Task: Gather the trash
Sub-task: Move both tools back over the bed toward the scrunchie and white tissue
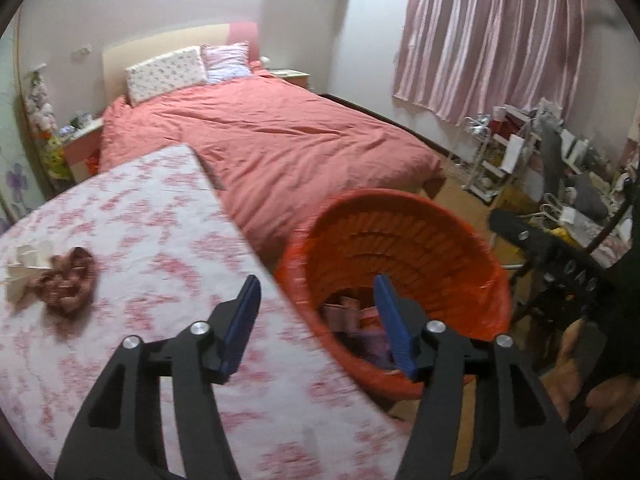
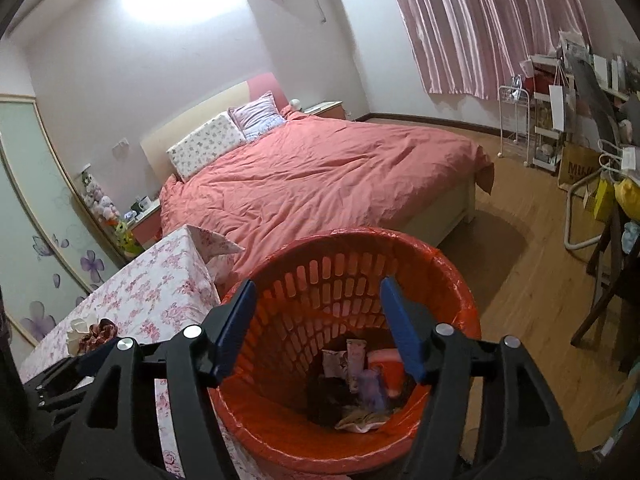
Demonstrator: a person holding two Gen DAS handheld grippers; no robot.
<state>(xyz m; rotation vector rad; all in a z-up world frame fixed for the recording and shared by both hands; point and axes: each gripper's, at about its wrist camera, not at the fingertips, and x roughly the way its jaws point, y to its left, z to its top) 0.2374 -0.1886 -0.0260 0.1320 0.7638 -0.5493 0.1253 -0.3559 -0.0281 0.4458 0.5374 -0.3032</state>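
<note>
with both grippers spread and empty: right gripper [image 2: 318,330] over orange bin [image 2: 460,292], wrappers [image 2: 348,364] inside; left gripper [image 1: 316,328] astride bench [image 1: 160,208] edge, brown scrap [image 1: 66,280] at 9 o'clock.

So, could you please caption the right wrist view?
Open right gripper poised over the orange bin, with trash already inside.

Orange slotted bin [image 2: 348,280] upright, holding wrappers [image 2: 352,364], possibly tissue.
</note>
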